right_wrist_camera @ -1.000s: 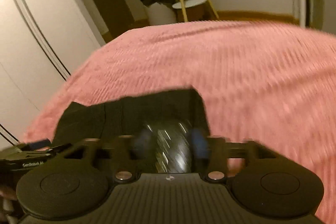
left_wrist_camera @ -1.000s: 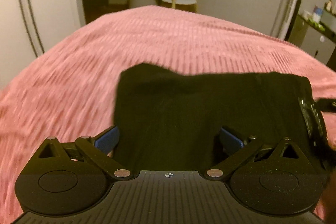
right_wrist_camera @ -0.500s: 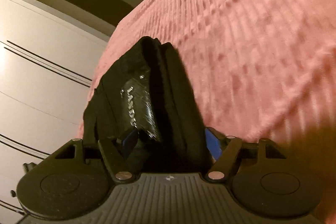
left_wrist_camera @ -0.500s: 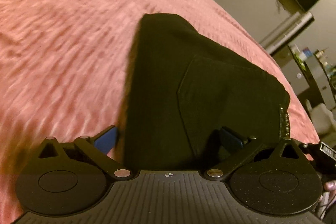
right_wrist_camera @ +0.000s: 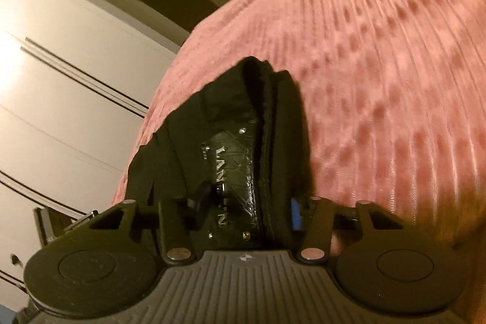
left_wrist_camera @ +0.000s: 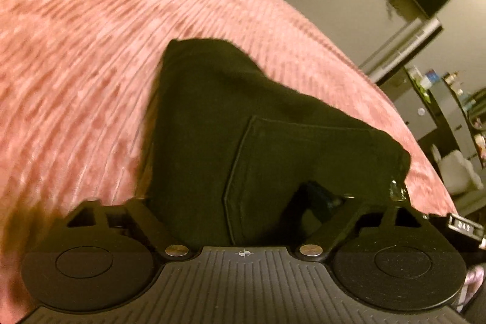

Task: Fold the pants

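Both tongs — clamped on black pants — pink bedspread beneath.

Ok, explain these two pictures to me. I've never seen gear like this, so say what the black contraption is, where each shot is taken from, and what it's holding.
No robot here: a person carries one hand-held gripper in each hand, with a fisheye camera on each looking forward along its two fingers. One picture is from the left hand-held gripper, the other from the right hand-held gripper. The ribbed black shape at the bottom of each is the tool's body. Below lies a pink bedspread. Both tools grip folded black pants; the right view shows their embossed patch.
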`<state>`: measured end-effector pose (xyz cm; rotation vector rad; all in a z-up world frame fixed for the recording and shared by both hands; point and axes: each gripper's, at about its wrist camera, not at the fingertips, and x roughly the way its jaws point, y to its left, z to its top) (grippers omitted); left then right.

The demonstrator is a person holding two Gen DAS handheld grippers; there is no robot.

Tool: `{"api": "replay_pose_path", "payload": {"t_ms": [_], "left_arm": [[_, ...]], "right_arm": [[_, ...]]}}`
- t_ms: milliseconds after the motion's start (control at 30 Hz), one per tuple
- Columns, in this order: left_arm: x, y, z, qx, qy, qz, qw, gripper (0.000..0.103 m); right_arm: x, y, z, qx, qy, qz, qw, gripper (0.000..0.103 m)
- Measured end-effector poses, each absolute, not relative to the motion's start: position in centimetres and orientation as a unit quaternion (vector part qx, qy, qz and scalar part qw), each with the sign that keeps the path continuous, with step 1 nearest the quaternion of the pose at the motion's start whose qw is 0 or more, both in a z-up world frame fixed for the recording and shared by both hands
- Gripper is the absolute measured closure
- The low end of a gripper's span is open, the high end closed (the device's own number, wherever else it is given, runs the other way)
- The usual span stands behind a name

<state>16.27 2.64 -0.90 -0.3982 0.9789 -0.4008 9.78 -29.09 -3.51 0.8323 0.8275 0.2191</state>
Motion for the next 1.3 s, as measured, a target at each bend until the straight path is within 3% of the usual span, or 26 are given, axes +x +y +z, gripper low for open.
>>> {"api": "replay_pose_path", "payload": {"t_ms": [100,367,400,433,467,500,533,567,600,700,867,1000,1100,1300], "left_arm": [[16.0,2.5,0.5,-0.173,0.457,-0.191,0.851,0.029],[16.2,3.6,4.5,-0.206,0.406,-0.183,0.871,0.035],[16.3,4.0,5.2,-0.209,0.396,-0.178,0.876,0.035],[16.6,4.5,5.8,-0.215,0.387,-0.167,0.881,0.034],[16.8,5.0,6.2,-0.22,0.383,-0.145,0.885,0.029],[17.0,5.4,6.5,-0.219,0.384,-0.119,0.889,0.019],[17.1,5.8,6.8,-0.206,0.386,-0.089,0.895,0.012],[16.9,6.0,6.9,-0.188,0.383,-0.059,0.902,0.006],[16.4,6.1,7.1,-0.168,0.375,-0.043,0.911,0.006],[14.6,6.0,6.8,-0.123,0.367,-0.047,0.921,0.004],[10.1,4.8,4.1,-0.139,0.376,-0.035,0.915,0.003],[8.5,3.5,2.3,-0.121,0.397,-0.014,0.91,0.003],[8.3,3.3,2.0,-0.102,0.405,-0.003,0.909,0.003],[7.6,3.6,1.6,-0.112,0.411,0.013,0.905,0.002]], "right_arm": [[10.2,-27.8,-1.3,0.355,0.385,0.103,0.845,0.066],[12.9,-26.0,4.5,0.314,0.359,0.115,0.871,0.07],[13.6,-25.6,5.3,0.306,0.355,0.116,0.876,0.067],[14.4,-25.4,6.0,0.304,0.353,0.111,0.878,0.057],[15.0,-25.3,6.6,0.304,0.354,0.098,0.879,0.052],[15.6,-25.1,7.2,0.292,0.354,0.073,0.885,0.038],[15.8,-24.8,7.8,0.271,0.346,0.04,0.897,0.03],[15.6,-24.4,8.4,0.247,0.329,0.014,0.911,0.029],[15.0,-24.1,8.7,0.233,0.322,0.01,0.918,0.029],[12.8,-23.0,7.9,0.245,0.322,0.043,0.914,0.029],[9.9,-21.7,3.5,0.295,0.356,0.054,0.885,0.032],[9.2,-21.5,0.3,0.36,0.381,0.039,0.851,0.042],[9.9,-21.8,-1.0,0.376,0.375,0.029,0.847,0.043],[10.9,-23.1,-3.7,0.509,0.335,0.024,0.792,0.043]]}}
